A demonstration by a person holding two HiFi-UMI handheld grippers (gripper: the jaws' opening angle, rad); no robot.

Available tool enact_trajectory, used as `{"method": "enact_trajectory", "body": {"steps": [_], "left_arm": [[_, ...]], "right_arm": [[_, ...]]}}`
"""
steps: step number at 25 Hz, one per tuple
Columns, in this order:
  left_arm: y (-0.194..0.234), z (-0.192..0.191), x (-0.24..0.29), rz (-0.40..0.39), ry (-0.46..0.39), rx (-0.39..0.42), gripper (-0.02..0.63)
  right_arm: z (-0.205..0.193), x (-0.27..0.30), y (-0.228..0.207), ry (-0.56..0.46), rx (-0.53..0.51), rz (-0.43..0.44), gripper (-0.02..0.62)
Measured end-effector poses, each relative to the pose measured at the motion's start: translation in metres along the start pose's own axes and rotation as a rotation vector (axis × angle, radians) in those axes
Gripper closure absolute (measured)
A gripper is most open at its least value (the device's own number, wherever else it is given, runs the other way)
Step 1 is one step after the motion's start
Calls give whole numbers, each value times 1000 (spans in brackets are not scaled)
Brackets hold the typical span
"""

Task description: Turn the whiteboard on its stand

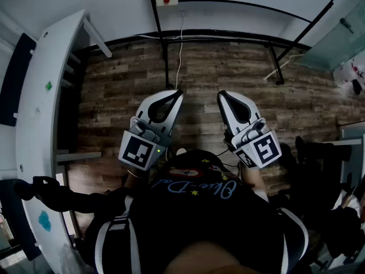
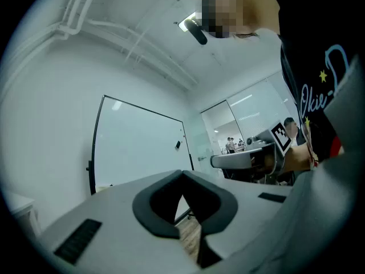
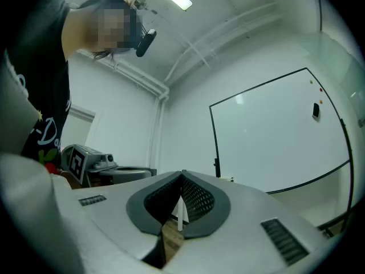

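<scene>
Wood floor point(image 1: 228, 67) | whiteboard point(image 3: 274, 136) upright | left gripper point(image 1: 179, 92) closed | right gripper point(image 1: 220, 94) closed

Office room: whiteboard point(image 3: 274, 136), glass partitions point(image 2: 251, 116) (people point(image 2: 231, 145) beyond), wood-plank floor point(image 1: 217, 67).

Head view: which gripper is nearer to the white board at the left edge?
Left. The left gripper is on the white board's side, apart from it across the floor. The right gripper is farther right, beyond the left one. Neither touches it.
</scene>
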State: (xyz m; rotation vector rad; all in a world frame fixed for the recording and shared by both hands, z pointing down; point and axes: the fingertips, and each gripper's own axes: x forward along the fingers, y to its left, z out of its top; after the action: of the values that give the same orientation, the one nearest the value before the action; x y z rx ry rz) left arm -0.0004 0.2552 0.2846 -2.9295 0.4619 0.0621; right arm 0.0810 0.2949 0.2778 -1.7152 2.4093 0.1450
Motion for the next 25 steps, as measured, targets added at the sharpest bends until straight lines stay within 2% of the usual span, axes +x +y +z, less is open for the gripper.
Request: {"method": "enact_trajectory", "body": {"steps": [10,16,25], "left_arm": [[14,-5,-4,7,-1,-14,597],[20,-10,-8,6,5,-18,597],[44,-8,-19,16,-25,-9,597]], "right_arm": [[1,8,3,-26,8,3,557],[-3,15,7,-6,-4,-1,557],[-2,39,18,-5,-26,25,557]]}}
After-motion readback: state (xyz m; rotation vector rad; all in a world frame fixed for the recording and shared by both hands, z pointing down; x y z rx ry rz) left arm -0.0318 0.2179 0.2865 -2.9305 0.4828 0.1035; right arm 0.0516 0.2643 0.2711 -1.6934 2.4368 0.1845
